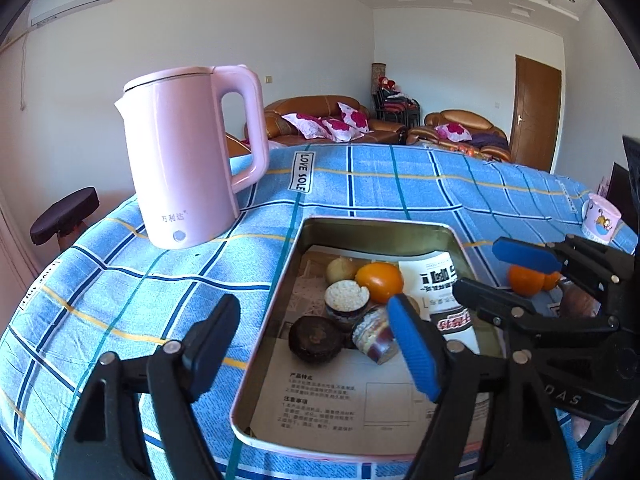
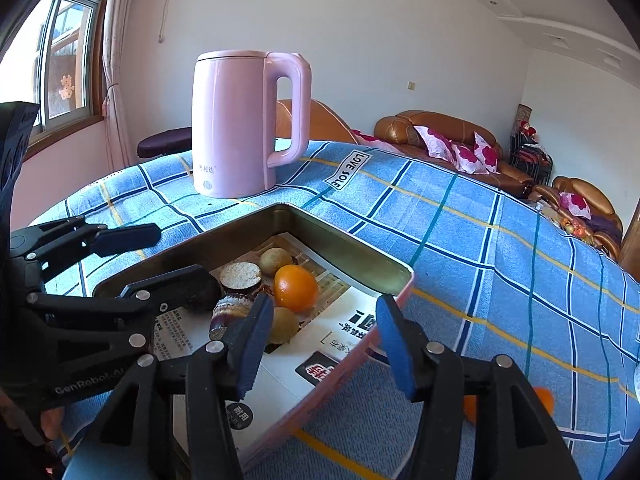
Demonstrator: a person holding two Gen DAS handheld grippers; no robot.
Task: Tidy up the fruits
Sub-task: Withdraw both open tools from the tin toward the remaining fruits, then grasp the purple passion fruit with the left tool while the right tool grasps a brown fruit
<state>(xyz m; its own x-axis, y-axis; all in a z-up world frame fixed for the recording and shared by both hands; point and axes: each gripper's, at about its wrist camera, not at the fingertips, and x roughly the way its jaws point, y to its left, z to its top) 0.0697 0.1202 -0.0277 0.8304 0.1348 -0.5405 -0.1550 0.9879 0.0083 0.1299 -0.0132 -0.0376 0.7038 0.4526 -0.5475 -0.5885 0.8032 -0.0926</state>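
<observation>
A: Where is the fruit?

B: Most of it sits in the shallow rectangular metal tin with a pink outer wall, lined with printed paper, on the blue checked cloth of the tabletop. Inside lie a round orange, a pale brownish fruit just behind it, a dark brown round fruit, and two short cut pieces with purple skin, one standing cut face up, the other tipped on its side. The right wrist view shows one more yellowish-brown fruit beside the orange.

A: Anything outside the tin?

B: Yes, an orange fruit lies on the cloth to the right of the tin, partly hidden behind the right gripper.

A: And the grippers?

B: The left gripper, black with blue pads, hangs above the near left part of the tin with its fingers spread and nothing between them. The right gripper is parted too, straddling the tin's near right wall, and it holds nothing.

A: What else is there?

B: A tall pink electric kettle stands upright on the cloth behind the tin, and a small pink cup sits far right.
</observation>
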